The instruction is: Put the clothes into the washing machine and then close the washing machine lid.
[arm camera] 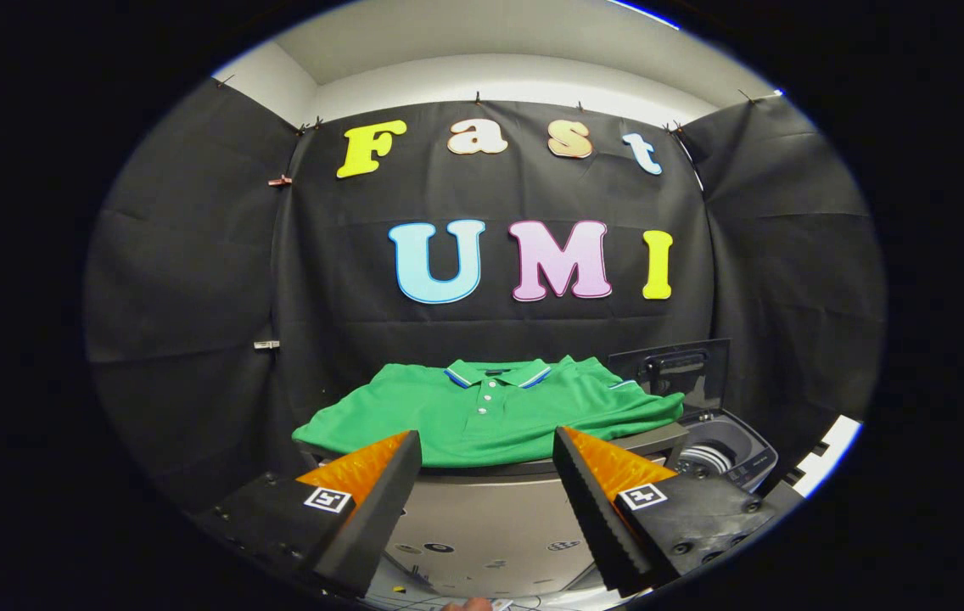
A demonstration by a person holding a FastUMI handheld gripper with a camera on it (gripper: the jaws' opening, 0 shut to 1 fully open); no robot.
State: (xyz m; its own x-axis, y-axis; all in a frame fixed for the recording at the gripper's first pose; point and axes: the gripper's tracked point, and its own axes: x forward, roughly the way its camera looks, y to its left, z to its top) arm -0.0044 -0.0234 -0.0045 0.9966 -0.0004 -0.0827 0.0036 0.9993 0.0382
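Between the gripper's point(487, 450) two widely parted fingers nothing is held; the jaws stand far open, with a grey table front showing through the gap. Just beyond the fingertips a bright green short-sleeved polo shirt point(490, 412) with a striped collar and a buttoned placket lies spread flat on the grey tabletop point(656, 439), collar toward the black cloth wall. Beside the shirt's right sleeve, lower than the tabletop, sits a small dark top-loading washing machine point(724, 454), its dark lid point(679, 372) raised upright.

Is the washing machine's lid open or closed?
Open: the lid stands upright behind the washing machine, its drum showing.
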